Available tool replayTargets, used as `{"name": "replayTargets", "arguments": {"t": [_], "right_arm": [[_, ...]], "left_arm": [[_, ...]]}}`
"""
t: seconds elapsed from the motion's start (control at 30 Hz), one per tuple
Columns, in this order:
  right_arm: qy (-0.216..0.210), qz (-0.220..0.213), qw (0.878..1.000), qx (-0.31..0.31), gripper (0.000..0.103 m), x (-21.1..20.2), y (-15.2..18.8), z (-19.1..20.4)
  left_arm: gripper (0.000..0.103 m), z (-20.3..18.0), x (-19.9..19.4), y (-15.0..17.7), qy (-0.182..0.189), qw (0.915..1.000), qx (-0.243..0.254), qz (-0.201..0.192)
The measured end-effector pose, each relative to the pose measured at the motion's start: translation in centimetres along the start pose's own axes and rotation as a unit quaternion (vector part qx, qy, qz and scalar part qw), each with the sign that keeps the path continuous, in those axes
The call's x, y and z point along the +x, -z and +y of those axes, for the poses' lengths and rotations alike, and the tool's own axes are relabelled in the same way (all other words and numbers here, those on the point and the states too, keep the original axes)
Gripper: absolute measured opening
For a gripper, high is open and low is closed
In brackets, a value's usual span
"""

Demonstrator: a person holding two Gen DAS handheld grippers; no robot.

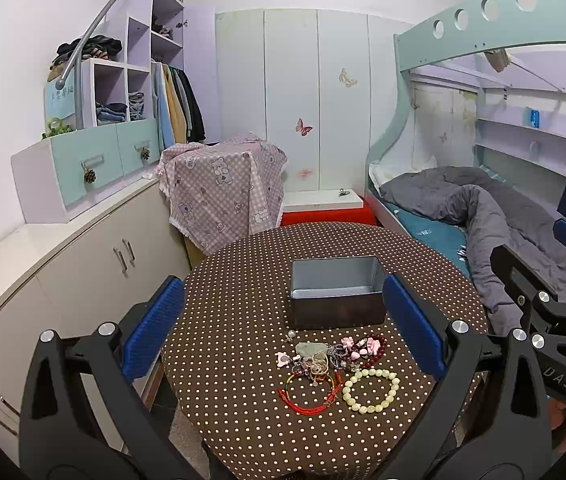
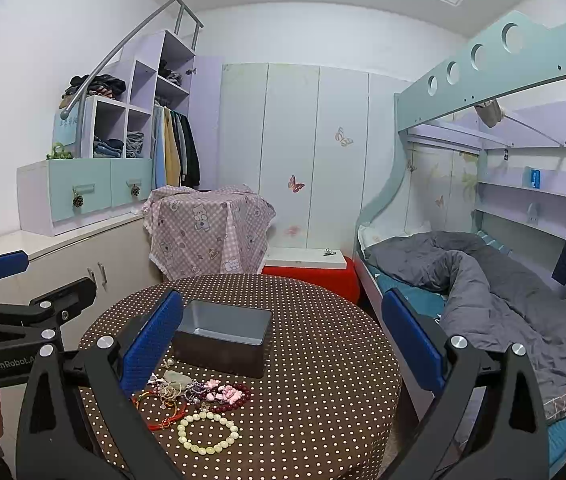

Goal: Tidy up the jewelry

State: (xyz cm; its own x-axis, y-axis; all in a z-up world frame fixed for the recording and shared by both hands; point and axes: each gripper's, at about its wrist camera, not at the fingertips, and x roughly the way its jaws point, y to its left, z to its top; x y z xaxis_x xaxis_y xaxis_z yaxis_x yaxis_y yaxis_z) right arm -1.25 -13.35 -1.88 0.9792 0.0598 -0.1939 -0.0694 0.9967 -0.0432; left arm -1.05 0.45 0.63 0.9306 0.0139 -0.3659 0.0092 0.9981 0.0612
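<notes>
Metal, grey and lidless, the tin box [image 1: 337,292] sits near the middle of the desk [image 1: 243,420], which is covered in a brown polka-dot cloth. The jewelry pile [image 1: 333,356] lies just in front of the box, on the near side. A pale bead bracelet [image 1: 370,390] and a red cord bracelet [image 1: 309,394] rest at the near edge of the pile, the two just beside each other.

The left hand-held gripper [image 1: 283,328] hangs above the pile with its jaws spread wide and nothing between them. The right hand-held gripper [image 2: 283,344] is likewise spread and empty, positioned to the right of the pile. No piece is in the box yet.

Hazards:
- The pieces in the pile overlap and look tangled. Lifting one is likely to drag neighbours along.
- The blue pads [image 1: 151,328] are broad. Thin cords may slip free during a pinch.
- Beads roll. A loose grasp could send the pale bracelet toward the desk edge.
</notes>
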Motion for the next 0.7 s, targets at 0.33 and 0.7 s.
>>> {"name": "replayTargets", "arguments": {"t": [0.33,0.7], "right_arm": [[-0.002,0.002,1.0,0.002,0.095,0.03,-0.03,-0.03],[-0.004,0.015,1.0,0.003,0.095,0.42,0.69,0.16]], "left_arm": [[0.097,-0.02,0.0,-0.06,0.0,1.0,0.001,0.0],[0.097,-0.04,0.29,0.46,-0.003,0.9999,0.005,0.015]]}}
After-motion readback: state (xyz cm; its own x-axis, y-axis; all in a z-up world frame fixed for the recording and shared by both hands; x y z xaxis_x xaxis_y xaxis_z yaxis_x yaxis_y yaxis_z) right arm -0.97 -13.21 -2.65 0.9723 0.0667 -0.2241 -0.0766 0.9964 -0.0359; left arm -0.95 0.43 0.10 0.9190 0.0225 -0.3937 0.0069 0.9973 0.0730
